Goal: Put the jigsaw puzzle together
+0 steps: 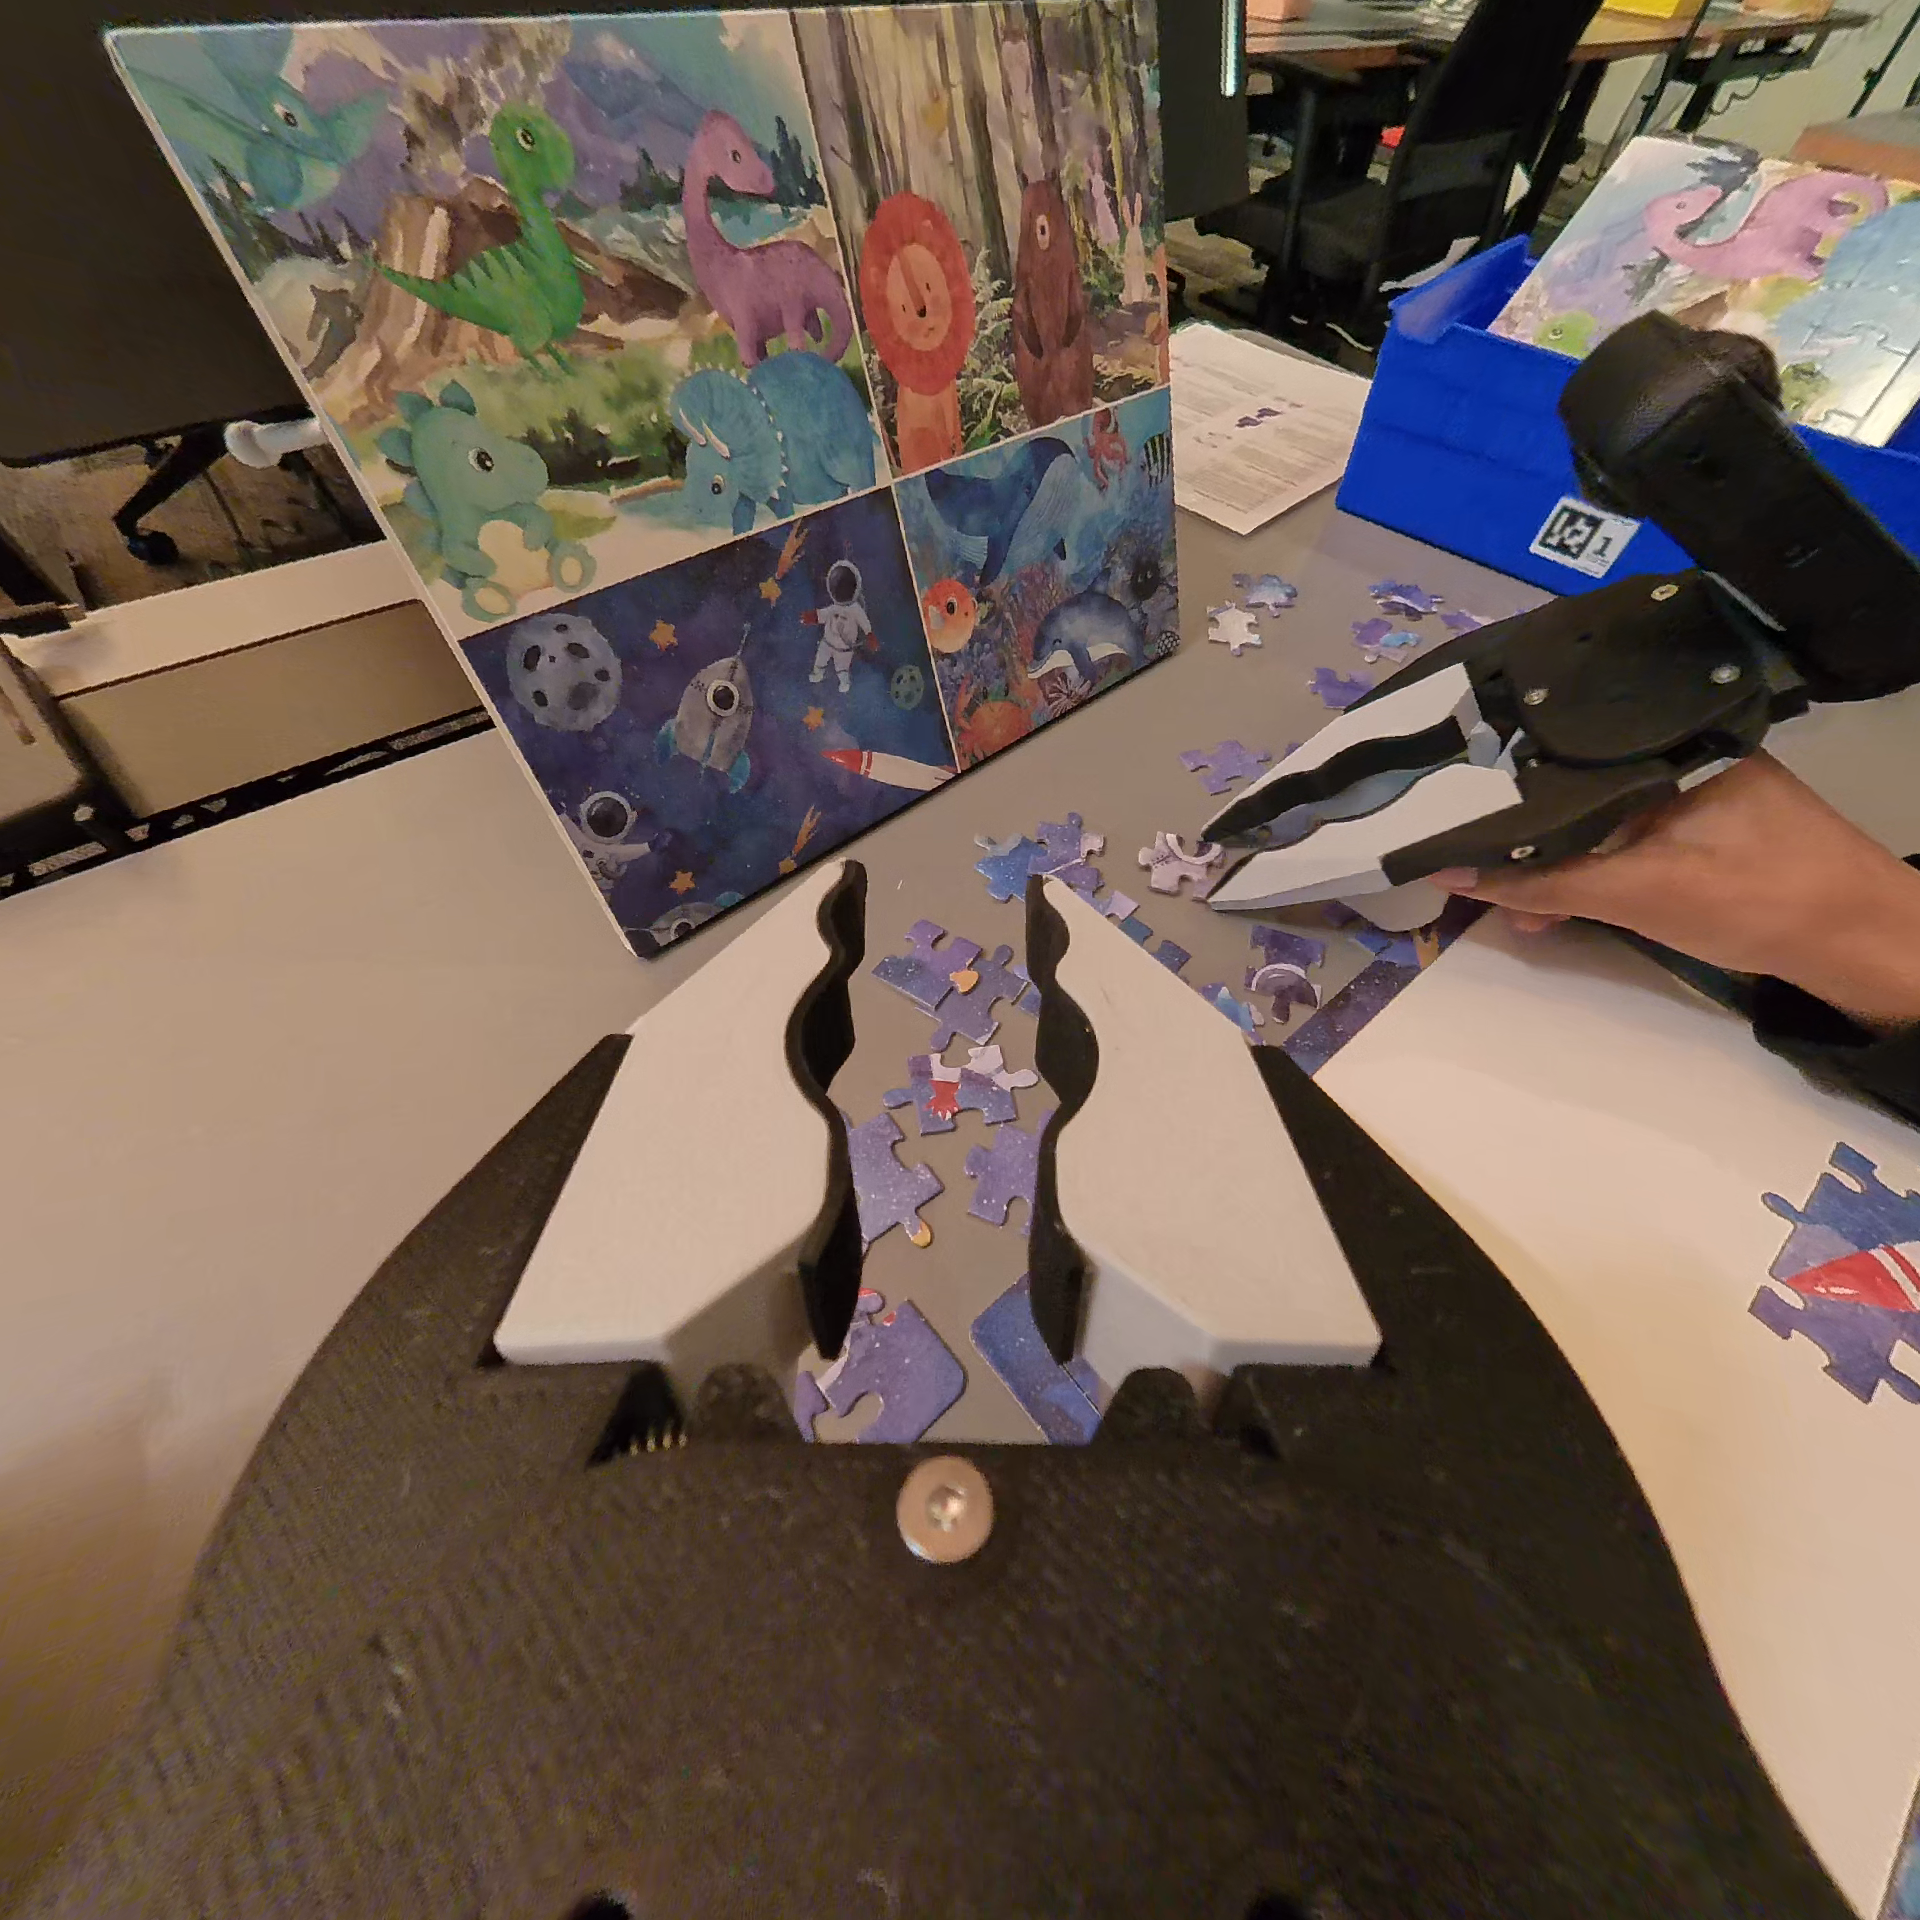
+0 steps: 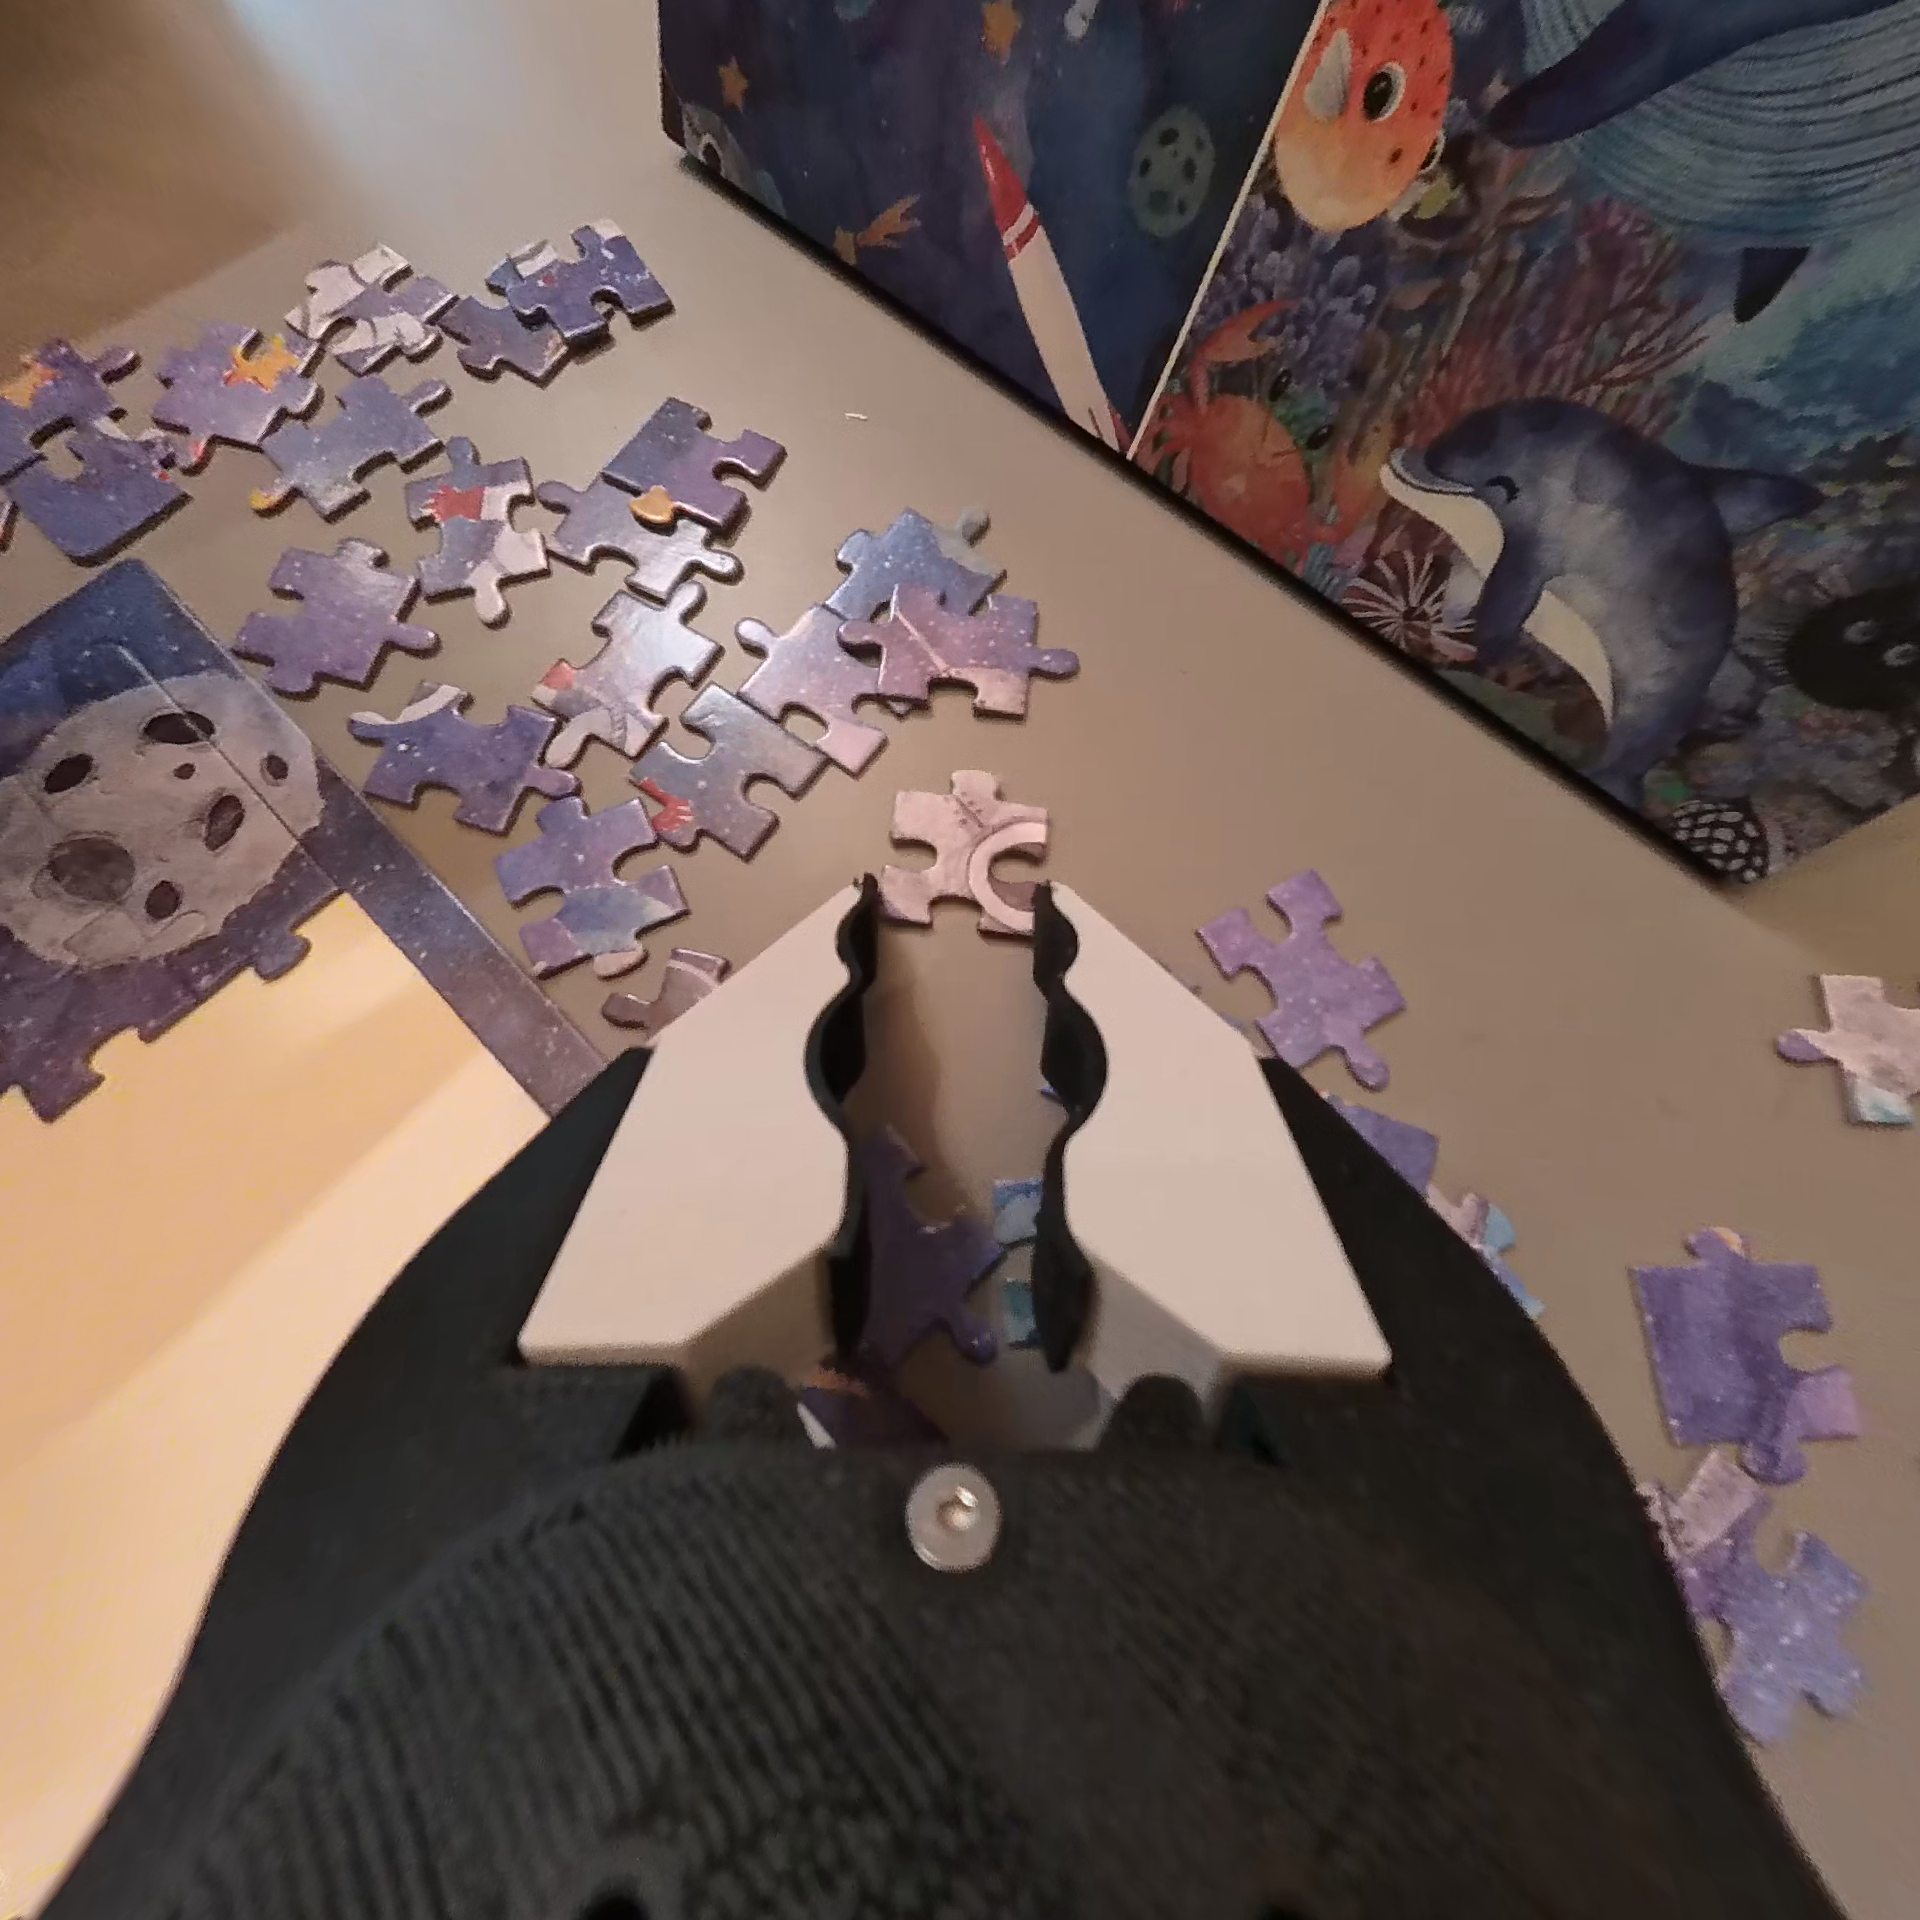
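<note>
A pale lilac puzzle piece (image 2: 961,854) with a white arc on it lies flat on the grey table (image 2: 1195,675), set a little apart from the other loose pieces. The right gripper (image 2: 954,894) is tipped down onto it, its two black-lined fingertips (image 2: 1042,914) spread to about the width of the piece and standing at its near edge on either side. The piece lies on the table, and whether the pads press its edges cannot be told. In the left wrist view the same gripper (image 1: 1221,862) comes in from the right, held by a hand (image 1: 1704,883), with its tips low at that pale piece (image 1: 1179,857).

To its left lies a scatter of dark purple starry pieces (image 2: 644,665), some overlapping, and beyond them a partly built puzzle (image 2: 135,831) showing a cratered moon on a cream board. A lighter purple piece (image 2: 1304,977) sits just right of the fingers.

The left gripper (image 1: 945,894) hovers above more purple pieces (image 1: 956,971), its fingers parted with only air between them. Behind stands a picture box (image 1: 665,416) with dinosaurs, forest animals, space and sea scenes, and to the right a blue bin (image 1: 1455,436) and a printed sheet (image 1: 1257,426)
</note>
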`<action>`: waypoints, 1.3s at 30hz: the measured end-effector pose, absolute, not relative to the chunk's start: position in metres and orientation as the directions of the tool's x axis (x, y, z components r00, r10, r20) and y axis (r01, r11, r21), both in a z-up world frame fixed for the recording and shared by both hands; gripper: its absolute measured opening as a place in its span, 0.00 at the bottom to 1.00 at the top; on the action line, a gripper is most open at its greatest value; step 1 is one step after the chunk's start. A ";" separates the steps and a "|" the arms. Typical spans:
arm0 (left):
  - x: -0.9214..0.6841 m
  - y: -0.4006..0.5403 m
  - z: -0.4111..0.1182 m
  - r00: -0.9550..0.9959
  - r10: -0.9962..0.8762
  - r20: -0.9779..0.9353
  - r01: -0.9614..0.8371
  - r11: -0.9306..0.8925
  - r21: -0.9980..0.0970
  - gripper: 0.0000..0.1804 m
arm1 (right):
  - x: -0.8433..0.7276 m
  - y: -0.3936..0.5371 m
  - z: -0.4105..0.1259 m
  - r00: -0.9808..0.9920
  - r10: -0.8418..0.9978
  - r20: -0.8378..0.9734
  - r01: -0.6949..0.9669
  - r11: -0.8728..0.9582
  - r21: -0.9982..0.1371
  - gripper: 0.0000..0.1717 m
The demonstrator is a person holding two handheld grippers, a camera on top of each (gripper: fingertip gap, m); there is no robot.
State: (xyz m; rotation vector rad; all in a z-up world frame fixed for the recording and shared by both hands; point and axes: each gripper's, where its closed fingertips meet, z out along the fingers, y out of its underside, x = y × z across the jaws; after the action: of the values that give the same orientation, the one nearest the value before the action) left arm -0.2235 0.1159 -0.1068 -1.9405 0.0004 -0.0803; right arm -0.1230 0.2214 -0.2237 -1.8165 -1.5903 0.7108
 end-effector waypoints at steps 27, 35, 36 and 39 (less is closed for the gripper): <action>-0.225 0.117 -0.114 0.998 -0.032 0.045 0.029 -0.386 -0.922 0.16 | -0.140 0.074 -0.199 -0.410 0.911 -0.041 0.570 0.221 -0.791 0.16; -0.224 0.117 -0.110 0.998 -0.036 0.051 0.034 -0.375 -0.926 0.16 | -0.166 0.073 -0.223 -0.291 0.957 -0.002 0.677 0.205 -0.706 0.27; -0.224 0.117 -0.110 0.998 -0.037 0.050 0.033 -0.375 -0.926 0.16 | -0.169 0.072 -0.224 -0.283 0.959 -0.009 0.683 0.195 -0.704 0.28; -0.223 0.116 -0.110 0.998 -0.038 0.048 0.031 -0.373 -0.927 0.16 | -0.173 0.071 -0.224 -0.260 0.964 -0.050 0.691 0.150 -0.707 0.25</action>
State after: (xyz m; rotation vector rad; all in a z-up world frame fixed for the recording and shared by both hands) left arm -0.2235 0.1164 -0.1097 -1.9519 0.0053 -0.0723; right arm -0.1733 0.0708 -0.2245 -1.5785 -2.0170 0.8823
